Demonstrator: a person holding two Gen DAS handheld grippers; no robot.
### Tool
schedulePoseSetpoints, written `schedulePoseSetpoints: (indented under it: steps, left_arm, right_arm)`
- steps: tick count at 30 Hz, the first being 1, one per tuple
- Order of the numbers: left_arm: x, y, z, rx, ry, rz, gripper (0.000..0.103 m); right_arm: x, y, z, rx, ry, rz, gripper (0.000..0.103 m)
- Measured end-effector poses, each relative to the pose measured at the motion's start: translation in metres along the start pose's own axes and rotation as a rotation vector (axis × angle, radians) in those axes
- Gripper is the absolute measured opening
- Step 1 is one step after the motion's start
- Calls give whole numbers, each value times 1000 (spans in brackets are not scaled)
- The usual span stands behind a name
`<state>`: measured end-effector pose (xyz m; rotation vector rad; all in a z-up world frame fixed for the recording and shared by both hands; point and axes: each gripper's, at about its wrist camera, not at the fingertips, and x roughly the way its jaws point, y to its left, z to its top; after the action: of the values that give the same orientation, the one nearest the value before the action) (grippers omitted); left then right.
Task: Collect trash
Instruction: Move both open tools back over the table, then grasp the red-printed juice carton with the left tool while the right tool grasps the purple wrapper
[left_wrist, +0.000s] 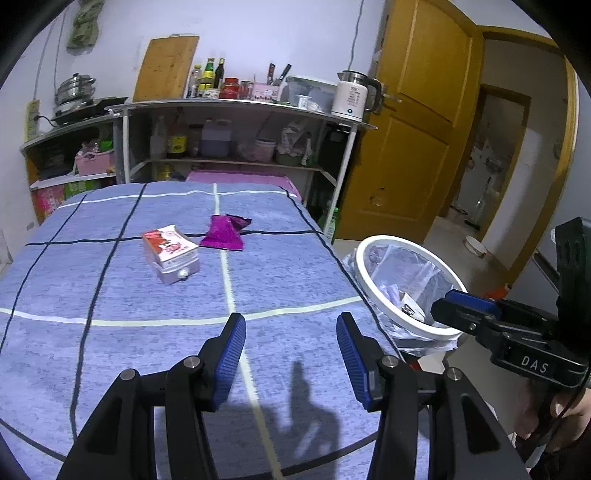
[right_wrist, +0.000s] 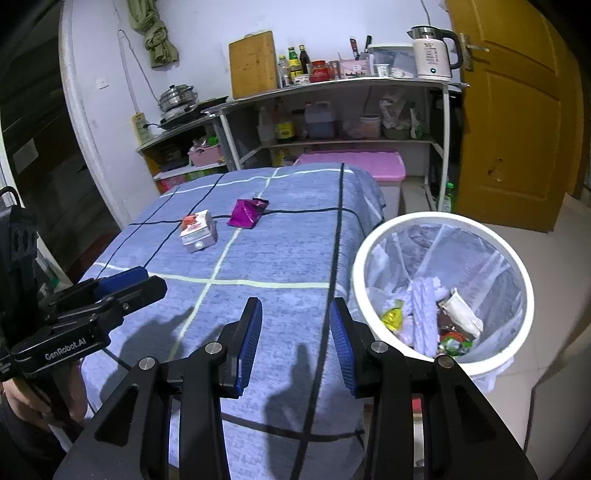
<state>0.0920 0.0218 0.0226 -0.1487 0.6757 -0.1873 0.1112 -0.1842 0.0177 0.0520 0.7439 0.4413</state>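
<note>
With wrappers already in the white trash bin (right_wrist: 443, 221) at lower right, 2 pieces remain mid-table, a strawberry carton (left_wrist: 170, 254) and purple foil packet (left_wrist: 224, 233), while the left gripper (left_wrist: 291, 354) and right gripper (right_wrist: 295, 334) gape empty.

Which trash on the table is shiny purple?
The crumpled foil wrapper, lying farther back on the table; the pink-and-white carton beside it is a box with red fruit pictures.

A table covered by a blue checked cloth (left_wrist: 110, 295) is seen ahead of the grippers; a small carton (left_wrist: 170, 253) and a purple wrapper (left_wrist: 224, 236) are laid side by side beyond them.
</note>
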Motion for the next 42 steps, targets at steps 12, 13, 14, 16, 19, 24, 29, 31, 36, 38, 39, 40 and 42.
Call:
schedulePoseSetpoints:
  steps: [12, 13, 14, 16, 19, 24, 29, 31, 36, 38, 39, 40, 42]
  left_arm:
    - [2, 40, 11, -57, -5, 86, 51]
    - [4, 43, 13, -62, -3, 93, 51]
    - [6, 48, 15, -67, 0, 103, 51]
    - [12, 56, 20, -78, 4, 112, 53]
    - [20, 67, 26, -104, 7, 120, 60]
    - [42, 85, 37, -163, 21, 144, 66]
    - [69, 97, 47, -205, 32, 170, 71]
    - [81, 99, 51, -216, 43, 182, 71]
    - [108, 105, 59, -236, 55, 222, 71]
    - [118, 108, 61, -245, 63, 243, 71]
    - [123, 110, 62, -249, 68, 251, 71]
    - [128, 112, 63, -253, 74, 261, 71]
    - [136, 115, 63, -255, 84, 281, 71]
  right_arm:
    - [24, 22, 13, -46, 10, 43, 49]
    - [27, 23, 15, -49, 12, 47, 49]
    - [31, 25, 17, -52, 14, 50, 49]
    - [37, 28, 22, -54, 18, 55, 49]
    - [47, 33, 30, -60, 22, 66, 49]
    - [59, 37, 39, -70, 27, 75, 49]
    - [72, 37, 46, -73, 36, 78, 49]
    - [77, 35, 48, -71, 40, 78, 49]
    - [89, 28, 51, -58, 51, 78, 49]
    - [95, 25, 53, -52, 58, 76, 49]
    - [97, 23, 53, -49, 61, 74, 49]
    - [99, 21, 54, -46, 64, 73, 49]
    - [103, 18, 55, -39, 68, 71, 49]
